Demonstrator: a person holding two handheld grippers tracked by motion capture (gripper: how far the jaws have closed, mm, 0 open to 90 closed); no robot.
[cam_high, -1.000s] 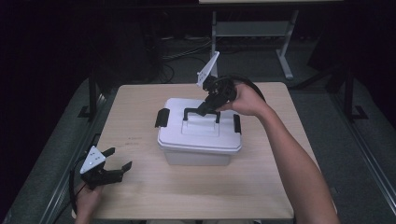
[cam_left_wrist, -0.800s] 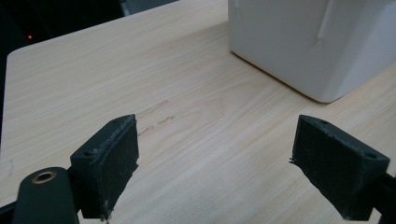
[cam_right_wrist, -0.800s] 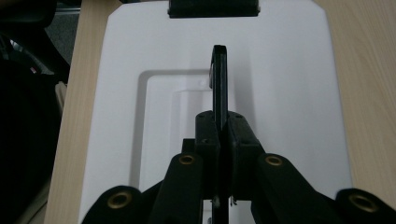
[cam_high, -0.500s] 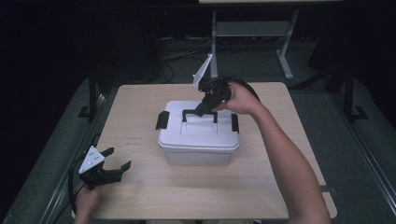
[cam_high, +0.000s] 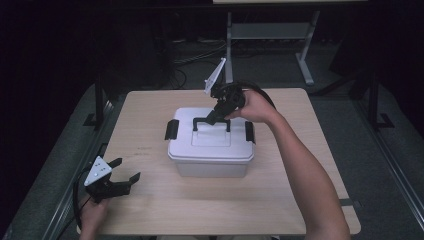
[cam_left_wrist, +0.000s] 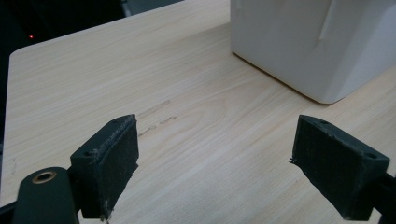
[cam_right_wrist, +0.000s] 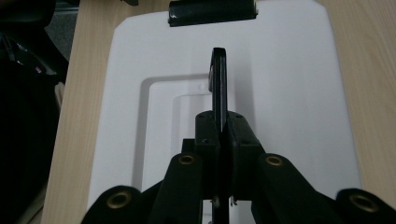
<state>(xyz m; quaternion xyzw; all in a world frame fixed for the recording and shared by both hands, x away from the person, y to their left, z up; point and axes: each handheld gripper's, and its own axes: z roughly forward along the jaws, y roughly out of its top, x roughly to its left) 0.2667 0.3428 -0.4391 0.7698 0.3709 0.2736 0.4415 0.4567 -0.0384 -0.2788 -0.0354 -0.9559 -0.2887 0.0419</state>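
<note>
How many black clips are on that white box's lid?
2: one latch on the white box's left end, one latch on its right end, either side of the black handle. Others may be hidden.

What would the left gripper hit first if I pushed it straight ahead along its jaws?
Probably bare light wooden table: the open left gripper points down at the tabletop. The white plastic box stands right of that line, though depth is unclear.
</note>
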